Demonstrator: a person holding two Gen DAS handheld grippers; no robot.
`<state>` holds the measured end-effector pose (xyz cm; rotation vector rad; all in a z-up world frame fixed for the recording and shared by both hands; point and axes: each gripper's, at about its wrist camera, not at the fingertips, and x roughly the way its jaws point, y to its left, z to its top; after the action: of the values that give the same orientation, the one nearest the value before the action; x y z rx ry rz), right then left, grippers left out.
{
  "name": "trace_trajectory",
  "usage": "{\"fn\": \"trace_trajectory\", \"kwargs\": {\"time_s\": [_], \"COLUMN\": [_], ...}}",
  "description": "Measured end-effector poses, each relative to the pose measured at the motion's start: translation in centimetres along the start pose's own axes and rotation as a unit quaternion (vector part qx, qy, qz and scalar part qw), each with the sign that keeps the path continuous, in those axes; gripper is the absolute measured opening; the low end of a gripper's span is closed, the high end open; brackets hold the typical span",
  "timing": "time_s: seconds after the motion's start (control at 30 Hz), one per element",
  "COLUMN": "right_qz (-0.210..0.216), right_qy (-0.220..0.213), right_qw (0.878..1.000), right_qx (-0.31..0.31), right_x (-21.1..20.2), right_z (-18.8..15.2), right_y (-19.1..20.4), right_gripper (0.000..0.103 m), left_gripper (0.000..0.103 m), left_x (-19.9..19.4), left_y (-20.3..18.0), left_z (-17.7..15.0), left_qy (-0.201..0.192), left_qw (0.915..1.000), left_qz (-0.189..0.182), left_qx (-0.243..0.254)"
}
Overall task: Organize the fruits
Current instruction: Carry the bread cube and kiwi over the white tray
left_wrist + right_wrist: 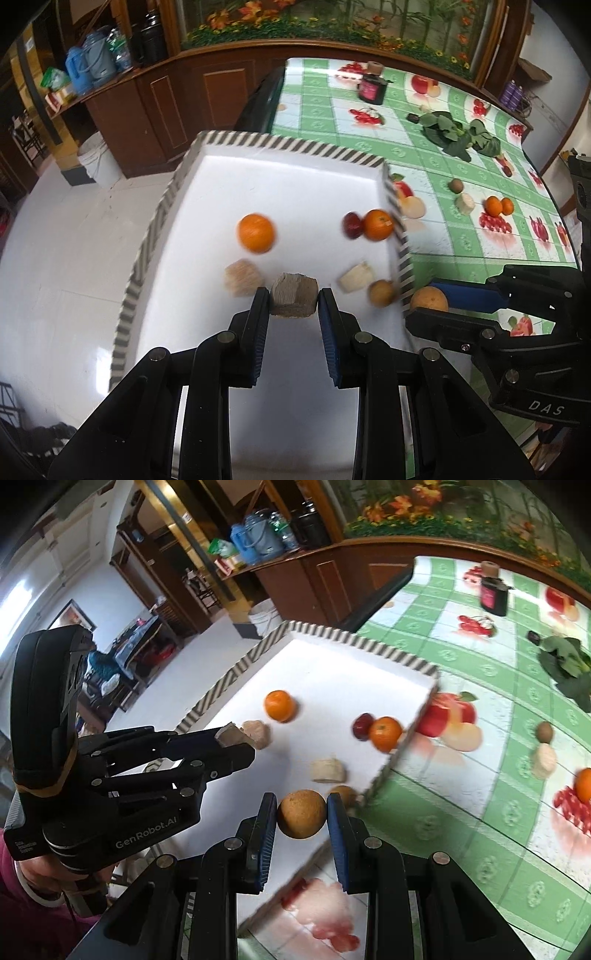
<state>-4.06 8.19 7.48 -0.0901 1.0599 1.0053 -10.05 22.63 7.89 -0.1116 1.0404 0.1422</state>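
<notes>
My left gripper is shut on a brown-grey cut chunk and holds it over the white tray with the striped rim. In the right wrist view the same left gripper shows at the left with the chunk at its tips. My right gripper is shut on a round tan fruit above the tray's near right edge; it also appears in the left wrist view as the tan fruit. In the tray lie two oranges, a dark red fruit, pale chunks and a small brown fruit.
On the green fruit-print tablecloth lie a kiwi, a pale chunk, two oranges, leafy greens and a dark jar. A wooden cabinet stands behind. The tray overhangs the white floor at the left.
</notes>
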Motion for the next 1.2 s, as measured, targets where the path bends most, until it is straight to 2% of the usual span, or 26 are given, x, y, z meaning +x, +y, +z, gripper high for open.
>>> {"fn": "trace_trajectory", "kwargs": {"time_s": [0.2, 0.57, 1.2], "right_qz": [0.011, -0.001, -0.012], "right_qy": [0.026, 0.053, 0.052], "right_qw": [1.000, 0.999, 0.998], "right_qx": [-0.006, -0.001, -0.013], "right_x": [2.4, 5.0, 6.2], "right_z": [0.1, 0.1, -0.1], "right_y": [0.9, 0.5, 1.3], "right_gripper": [0.027, 0.027, 0.027], "left_gripper": [0.026, 0.026, 0.026], "left_x": [1.0, 2.5, 4.1], "left_y": [2.6, 3.4, 3.2], "left_z": [-1.4, -1.6, -1.1], "left_qy": [0.022, 0.033, 0.038], "left_qw": [0.9994, 0.9989, 0.9986], "left_qz": [0.006, 0.009, 0.018], "left_qx": [-0.024, -0.032, -0.032]}}
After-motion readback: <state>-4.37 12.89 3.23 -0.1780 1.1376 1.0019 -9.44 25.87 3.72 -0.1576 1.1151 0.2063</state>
